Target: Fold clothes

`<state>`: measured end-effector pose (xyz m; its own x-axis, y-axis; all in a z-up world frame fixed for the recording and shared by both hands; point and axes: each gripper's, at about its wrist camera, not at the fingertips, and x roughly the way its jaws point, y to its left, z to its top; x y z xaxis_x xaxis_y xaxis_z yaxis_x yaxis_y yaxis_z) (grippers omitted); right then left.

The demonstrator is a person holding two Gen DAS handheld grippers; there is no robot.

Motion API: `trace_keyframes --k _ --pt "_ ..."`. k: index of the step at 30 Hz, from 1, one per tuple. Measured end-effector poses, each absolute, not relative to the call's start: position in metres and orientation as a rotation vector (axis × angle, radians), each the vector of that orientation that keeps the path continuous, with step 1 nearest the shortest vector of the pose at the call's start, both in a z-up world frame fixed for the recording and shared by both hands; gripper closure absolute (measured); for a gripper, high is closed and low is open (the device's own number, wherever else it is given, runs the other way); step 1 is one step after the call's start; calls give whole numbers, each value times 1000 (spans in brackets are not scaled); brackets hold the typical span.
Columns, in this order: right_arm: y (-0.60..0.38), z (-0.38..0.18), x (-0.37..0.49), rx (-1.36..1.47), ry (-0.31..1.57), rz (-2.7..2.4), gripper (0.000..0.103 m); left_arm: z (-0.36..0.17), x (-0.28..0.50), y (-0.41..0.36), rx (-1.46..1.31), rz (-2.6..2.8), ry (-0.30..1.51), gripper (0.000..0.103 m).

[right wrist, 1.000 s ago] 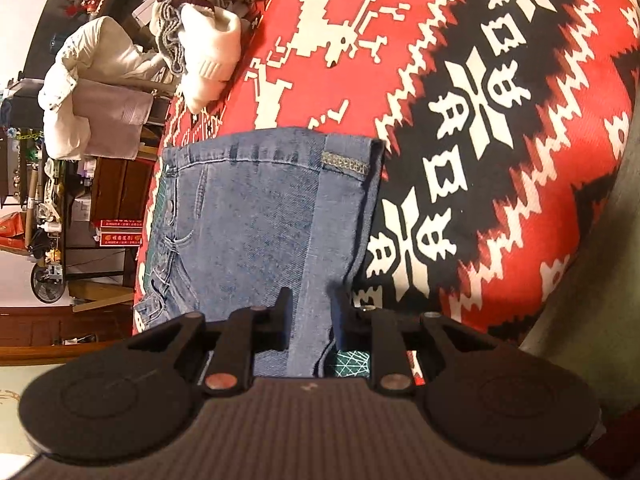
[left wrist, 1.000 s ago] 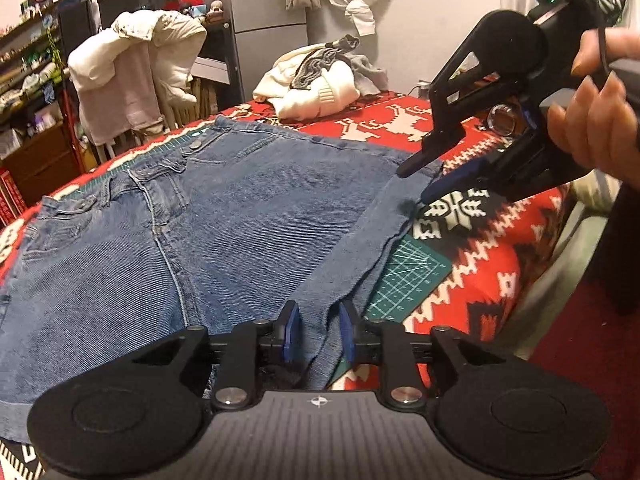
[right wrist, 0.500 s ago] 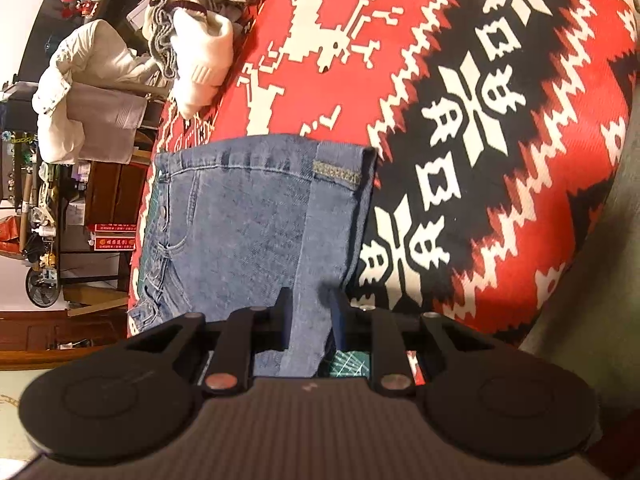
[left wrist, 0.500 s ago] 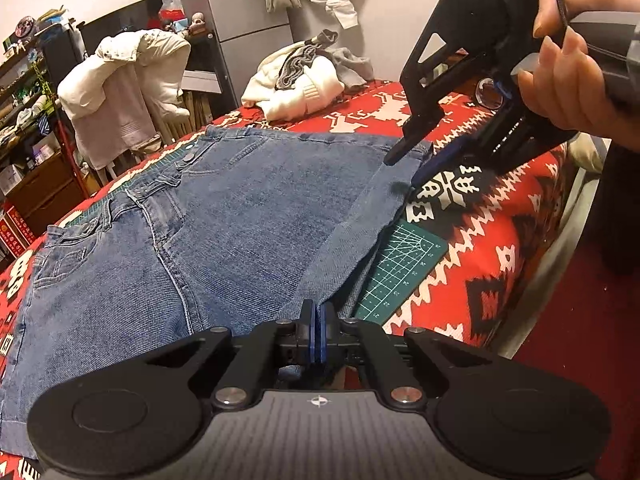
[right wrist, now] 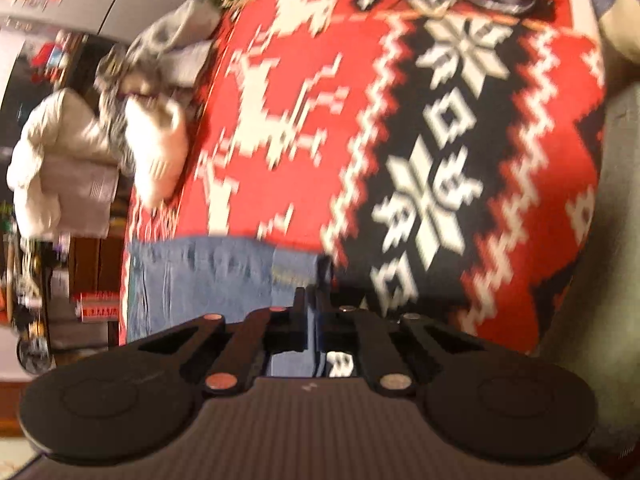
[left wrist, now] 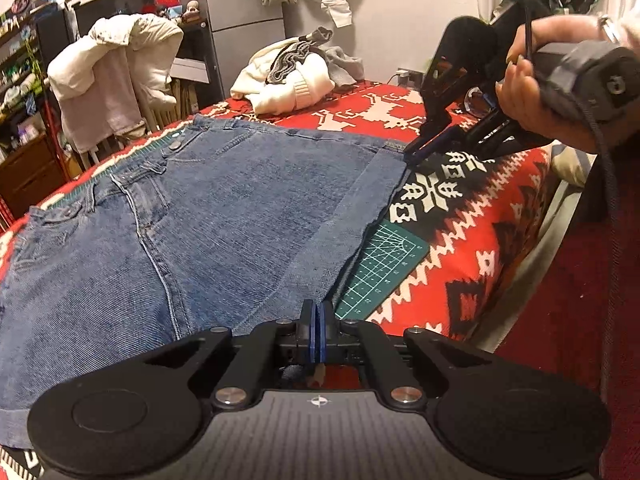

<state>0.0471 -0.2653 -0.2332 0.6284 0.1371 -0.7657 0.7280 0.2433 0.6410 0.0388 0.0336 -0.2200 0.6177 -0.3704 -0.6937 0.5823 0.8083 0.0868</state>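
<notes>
Red blanket [left wrist: 460,216] — denim shorts [left wrist: 200,220] flat, waistband far, probably both jaws clamped.

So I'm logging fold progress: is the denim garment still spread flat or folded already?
Mostly spread flat: the denim garment lies open on the blanket, with only a strip along one side turned over.
</notes>
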Motion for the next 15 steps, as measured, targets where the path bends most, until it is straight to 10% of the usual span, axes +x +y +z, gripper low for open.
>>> trace_keyframes --k 15 --pt "-271 -239 54 1308 845 -471 83 -220 42 36 291 -558 726 101"
